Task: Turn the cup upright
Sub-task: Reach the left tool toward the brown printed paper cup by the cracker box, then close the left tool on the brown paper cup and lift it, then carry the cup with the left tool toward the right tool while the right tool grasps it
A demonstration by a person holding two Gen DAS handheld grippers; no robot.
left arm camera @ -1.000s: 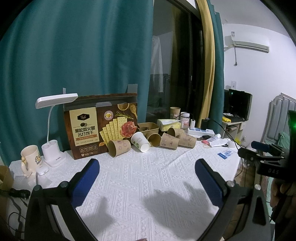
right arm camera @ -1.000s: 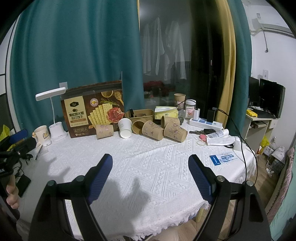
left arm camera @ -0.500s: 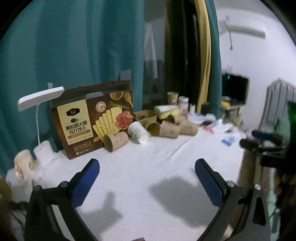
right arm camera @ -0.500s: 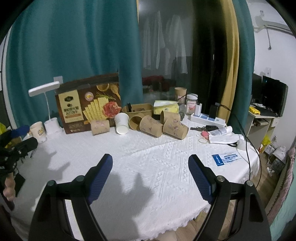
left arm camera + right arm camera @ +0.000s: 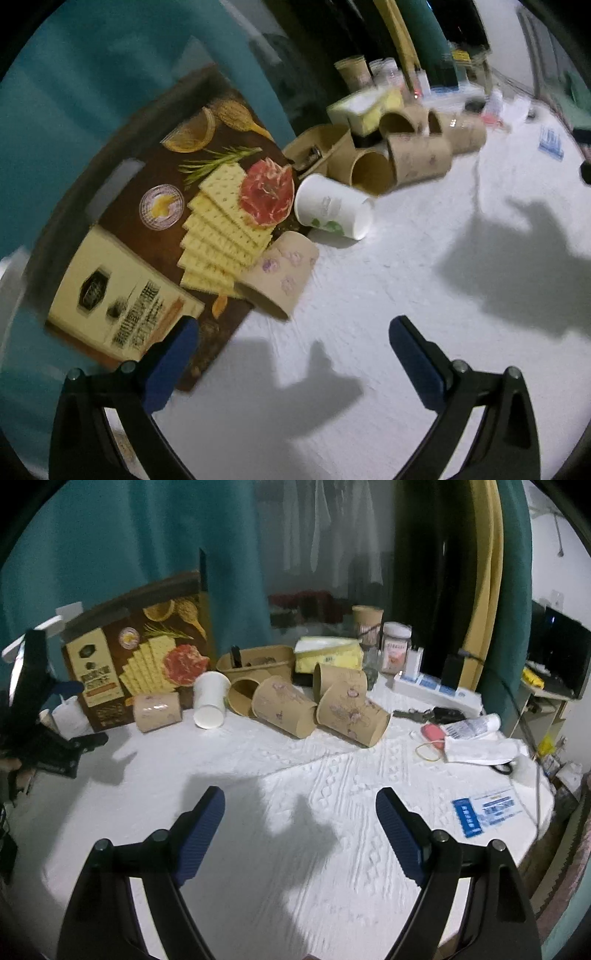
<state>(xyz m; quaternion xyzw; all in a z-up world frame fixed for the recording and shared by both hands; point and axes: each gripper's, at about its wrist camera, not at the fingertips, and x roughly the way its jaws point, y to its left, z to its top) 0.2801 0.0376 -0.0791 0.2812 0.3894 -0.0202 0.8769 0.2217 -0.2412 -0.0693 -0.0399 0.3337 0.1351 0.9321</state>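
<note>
Reaching with jaws spread and empty, the left gripper [image 5: 291, 339] is nearing the brown cup [image 5: 279, 277] lying sideways, ideally straddling its wall squarely before closing.

The cracker box [image 5: 140, 664] at ten o'clock carries a dark logo badge and blurred Chinese characters; the blue card [image 5: 484, 810] at four o'clock is unreadable

Cracker box [image 5: 140, 661], tissue pack [image 5: 328, 653], power strip [image 5: 436, 692], white tablecloth [image 5: 332, 794]
</note>
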